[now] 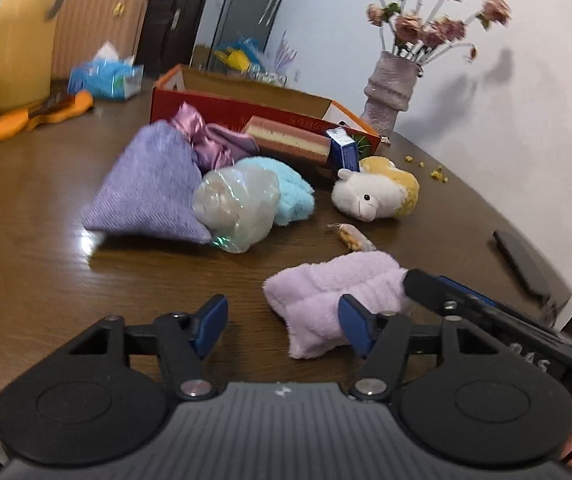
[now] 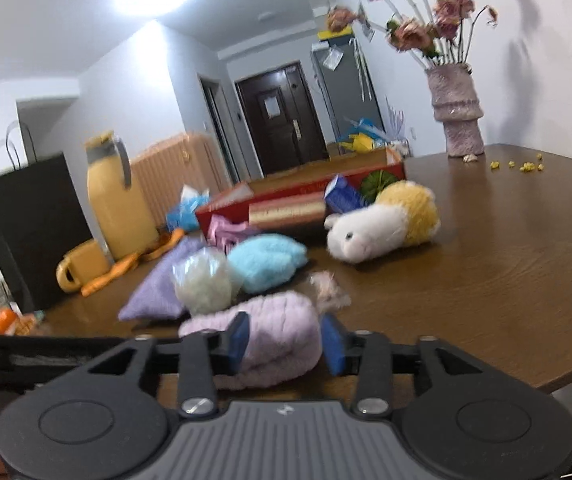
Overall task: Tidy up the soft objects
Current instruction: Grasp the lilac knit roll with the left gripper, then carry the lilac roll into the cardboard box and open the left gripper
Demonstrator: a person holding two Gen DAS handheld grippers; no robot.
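A folded pale lilac fluffy cloth [image 1: 326, 300] lies on the brown table near its front. My right gripper [image 2: 284, 340] is shut on this cloth [image 2: 274, 340], with a blue pad on each side. My left gripper [image 1: 282, 324] is open and empty, just left of the cloth. Behind lie a purple fabric pouch [image 1: 146, 196], a clear plastic bag [image 1: 238, 208], a light blue fluffy cloth [image 1: 290, 188] and a white and yellow plush alpaca [image 1: 374, 196]. A red cardboard box [image 1: 246, 108] stands open at the back.
A vase of pink flowers [image 1: 390, 88] stands at the back right. A yellow jug [image 2: 118, 200], yellow mug [image 2: 82, 266] and orange cloth [image 1: 26, 120] are at the left. A small snack packet [image 1: 352, 238] and a dark flat object [image 1: 526, 264] lie on the table.
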